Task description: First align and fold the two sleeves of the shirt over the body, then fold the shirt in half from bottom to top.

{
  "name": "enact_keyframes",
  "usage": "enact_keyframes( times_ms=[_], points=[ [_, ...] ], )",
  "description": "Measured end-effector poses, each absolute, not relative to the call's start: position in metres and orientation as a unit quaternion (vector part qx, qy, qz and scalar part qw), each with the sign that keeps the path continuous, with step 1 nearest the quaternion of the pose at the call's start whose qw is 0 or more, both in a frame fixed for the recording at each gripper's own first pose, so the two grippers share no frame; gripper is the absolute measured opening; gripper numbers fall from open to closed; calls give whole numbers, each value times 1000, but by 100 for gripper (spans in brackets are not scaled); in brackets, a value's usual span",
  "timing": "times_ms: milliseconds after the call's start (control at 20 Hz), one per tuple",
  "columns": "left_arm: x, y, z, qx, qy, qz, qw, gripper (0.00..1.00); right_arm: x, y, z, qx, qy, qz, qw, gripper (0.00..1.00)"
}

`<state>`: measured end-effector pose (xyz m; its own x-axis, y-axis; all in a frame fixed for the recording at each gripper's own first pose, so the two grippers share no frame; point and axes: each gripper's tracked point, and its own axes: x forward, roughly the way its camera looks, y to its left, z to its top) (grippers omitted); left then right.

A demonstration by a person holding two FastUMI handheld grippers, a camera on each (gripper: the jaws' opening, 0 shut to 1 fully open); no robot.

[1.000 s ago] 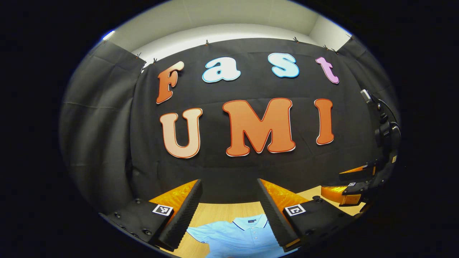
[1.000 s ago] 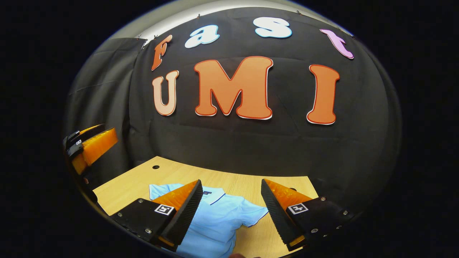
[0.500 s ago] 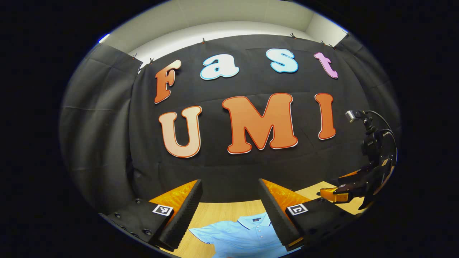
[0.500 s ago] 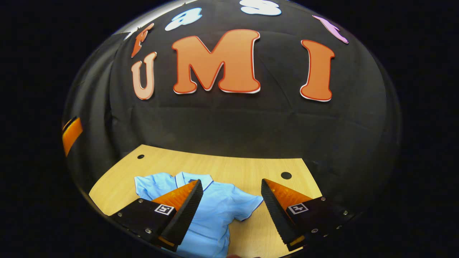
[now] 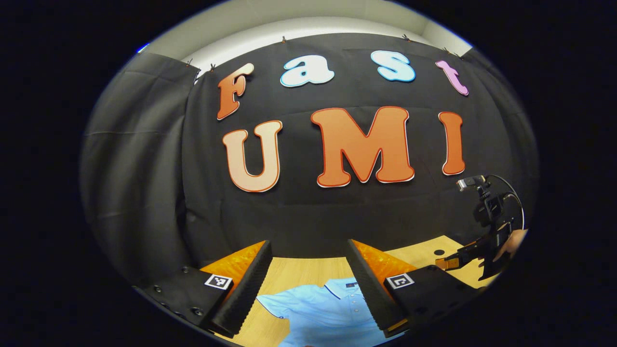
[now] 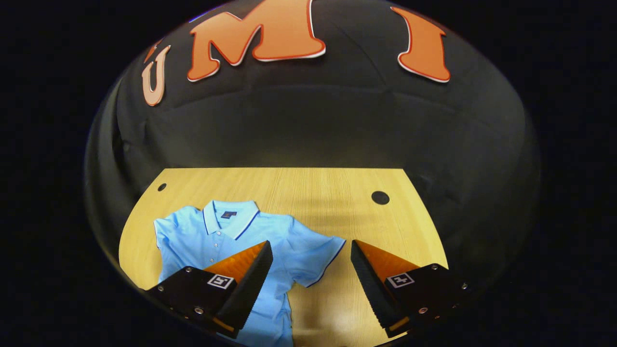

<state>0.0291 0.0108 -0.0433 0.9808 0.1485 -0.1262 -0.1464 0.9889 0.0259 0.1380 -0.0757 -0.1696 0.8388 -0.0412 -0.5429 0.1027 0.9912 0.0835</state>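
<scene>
Black cloth wall (image 6: pixel 308 125) backs a light wood table (image 6: pixel 308 193) with two round holes. Light-blue polo shirt (image 6: pixel 231 236) lies flat on the table's left part, collar toward the wall, sleeves spread. Left gripper (image 5: pixel 308 284) and right gripper (image 6: pixel 311 284) both hover above it, fingers wide apart, holding nothing.

text: none legible | shirt (image 6: pixel 226 236) neck label: too small

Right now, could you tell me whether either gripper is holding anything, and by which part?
Nothing is held. The left gripper and right gripper are both open above the shirt, which lies flat on the table.
</scene>
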Motion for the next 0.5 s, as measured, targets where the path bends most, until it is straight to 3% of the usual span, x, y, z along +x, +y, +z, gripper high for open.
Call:
enact_keyframes(
  times_ms=[500],
  points=[
    [31, -2, -49, 18, 87, 63, 994, 100, 163, -84, -259, 76, 408, -41, 909, 96]
  ],
)
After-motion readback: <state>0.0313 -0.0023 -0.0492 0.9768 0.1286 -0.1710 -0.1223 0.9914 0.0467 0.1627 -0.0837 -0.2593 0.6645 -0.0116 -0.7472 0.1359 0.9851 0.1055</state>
